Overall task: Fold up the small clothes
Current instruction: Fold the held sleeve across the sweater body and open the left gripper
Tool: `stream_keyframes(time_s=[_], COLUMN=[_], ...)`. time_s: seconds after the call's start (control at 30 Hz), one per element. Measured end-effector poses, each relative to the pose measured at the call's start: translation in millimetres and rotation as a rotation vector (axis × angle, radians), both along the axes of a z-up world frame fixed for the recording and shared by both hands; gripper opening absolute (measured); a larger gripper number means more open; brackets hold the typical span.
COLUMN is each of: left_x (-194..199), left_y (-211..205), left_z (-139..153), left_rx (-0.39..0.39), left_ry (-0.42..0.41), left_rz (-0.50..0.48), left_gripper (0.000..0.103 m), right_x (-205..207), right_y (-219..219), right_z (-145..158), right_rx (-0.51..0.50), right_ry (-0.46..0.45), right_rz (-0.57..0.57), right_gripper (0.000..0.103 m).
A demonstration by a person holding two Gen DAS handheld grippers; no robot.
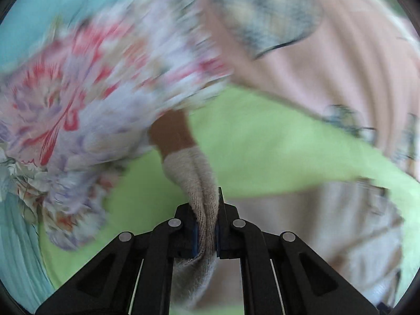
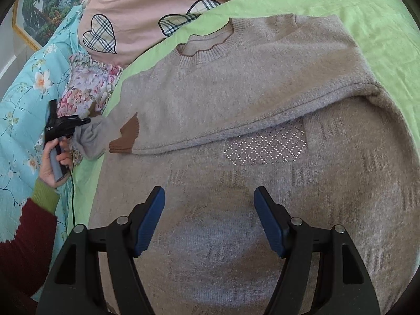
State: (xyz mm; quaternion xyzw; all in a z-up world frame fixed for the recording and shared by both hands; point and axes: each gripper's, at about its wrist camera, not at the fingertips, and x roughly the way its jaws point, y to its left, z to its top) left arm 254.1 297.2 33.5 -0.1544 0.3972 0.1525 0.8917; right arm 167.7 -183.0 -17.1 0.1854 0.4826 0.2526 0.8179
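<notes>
A beige knit sweater (image 2: 236,99) lies flat on a green sheet (image 2: 367,13), neckline at the far side. One sleeve is folded across the chest, its brown cuff (image 2: 126,137) at the left. My left gripper (image 1: 206,225) is shut on a bunch of the sweater's beige knit (image 1: 194,173) with a brown cuff beyond it; it also shows in the right wrist view (image 2: 78,123) at the sweater's left edge. My right gripper (image 2: 209,204) is open and empty above the sweater's lower body.
A pink quilt with plaid hearts (image 2: 147,8) lies beyond the sweater. A floral cloth (image 2: 86,86) and a turquoise flowered cover (image 2: 23,105) lie to the left. A framed picture (image 2: 47,5) hangs at the far left. The left wrist view is motion-blurred.
</notes>
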Motion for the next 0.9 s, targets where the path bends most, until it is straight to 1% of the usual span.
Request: stream_keyframes(time_s=[0.03,0.1,0.17,0.23,0.3,0.33,0.47,0.6,0.7,0.8,0.83,0.87,0.9], left_x=[-6.2,-9.9,-10.3,-11.7,-4.9,-0.7,2.7,5.1,11.6,12.9,10.3,9.4,7.5], left_y=[-22.7,-67.9,-108.7,-158.3,-206.1,-223.5,-292.5,-337.9,-351.8,-361.6,-360.6,-360.0,-359.4], left_z=[11.8,25.1,35.0,37.5,29.9,25.3,6.2,-17.2,-38.7,-53.1,-51.7,-52.1,-53.5], left_rx=[-0.011,-0.048,-0.061,-0.051,-0.05,-0.054,-0.023,0.019,0.032,0.055,0.054,0.053,0.047], left_ry=[-0.046,-0.108,-0.144,-0.179,-0.176,-0.168,-0.149,-0.122,-0.083,-0.057,-0.051,-0.044,-0.034], left_rz=[-0.044,-0.122,-0.19,-0.279,-0.362,-0.396,-0.495,-0.553,-0.584,-0.613,-0.623,-0.63,-0.643], left_gripper=[0.006,0.007,0.007,0.007,0.007,0.007,0.007,0.007,0.007,0.01,0.012,0.02,0.031], right_x=[-1.5,-5.1,-8.9,-12.5,-15.0,-16.3,-19.7,-20.5,-16.8,-12.6,-11.1,-8.2,-6.1], right_y=[-2.0,-6.1,-12.3,-21.0,-31.8,-38.5,-65.1,-86.0,-92.8,-92.7,-92.7,-91.5,-89.9], right_z=[0.3,1.8,3.8,5.8,8.6,9.8,12.9,10.7,8.6,8.6,9.0,9.5,10.0], right_rx=[0.01,0.025,0.036,0.044,0.048,0.048,0.057,0.068,0.08,0.086,0.09,0.095,0.098], right_ry=[-0.001,-0.006,-0.014,-0.018,-0.023,-0.026,-0.032,-0.024,-0.019,-0.02,-0.02,-0.021,-0.022], right_rz=[-0.006,-0.021,-0.044,-0.069,-0.094,-0.11,-0.176,-0.229,-0.249,-0.255,-0.254,-0.251,-0.249], right_gripper=[0.072,0.072,0.072,0.072,0.072,0.072,0.072,0.072,0.072,0.072,0.072,0.072,0.072])
